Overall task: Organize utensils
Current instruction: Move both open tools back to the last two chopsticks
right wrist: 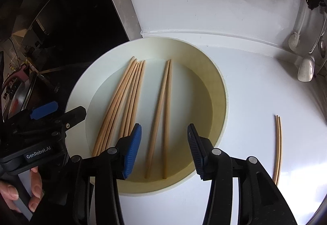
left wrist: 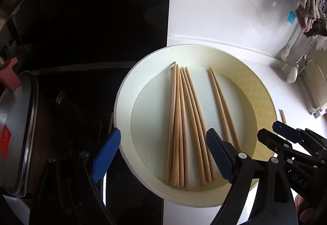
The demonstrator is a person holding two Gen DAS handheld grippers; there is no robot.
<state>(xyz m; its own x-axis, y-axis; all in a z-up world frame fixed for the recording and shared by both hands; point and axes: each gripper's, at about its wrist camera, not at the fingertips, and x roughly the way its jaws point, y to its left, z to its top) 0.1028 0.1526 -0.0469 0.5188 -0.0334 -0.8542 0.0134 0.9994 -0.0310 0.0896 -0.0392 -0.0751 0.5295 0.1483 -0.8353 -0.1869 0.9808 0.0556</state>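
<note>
We see both grippers empty: left gripper (left wrist: pixel 163 155) jaws wide, right gripper (right wrist: pixel 164 151) jaws moderately apart. Chopsticks bundle (left wrist: pixel 181 122) and a pair (right wrist: pixel 161 118) lie in the round tray (right wrist: pixel 77 90). A loose chopstick pair (right wrist: pixel 278 145) lies on the counter (right wrist: pixel 255 86) to the right, long axis pointing away, nearer our right gripper.

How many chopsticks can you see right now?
10: six bunched at the plate's left, a pair mid-plate, a pair on the counter right of it. Overlaps may hide more.
</note>
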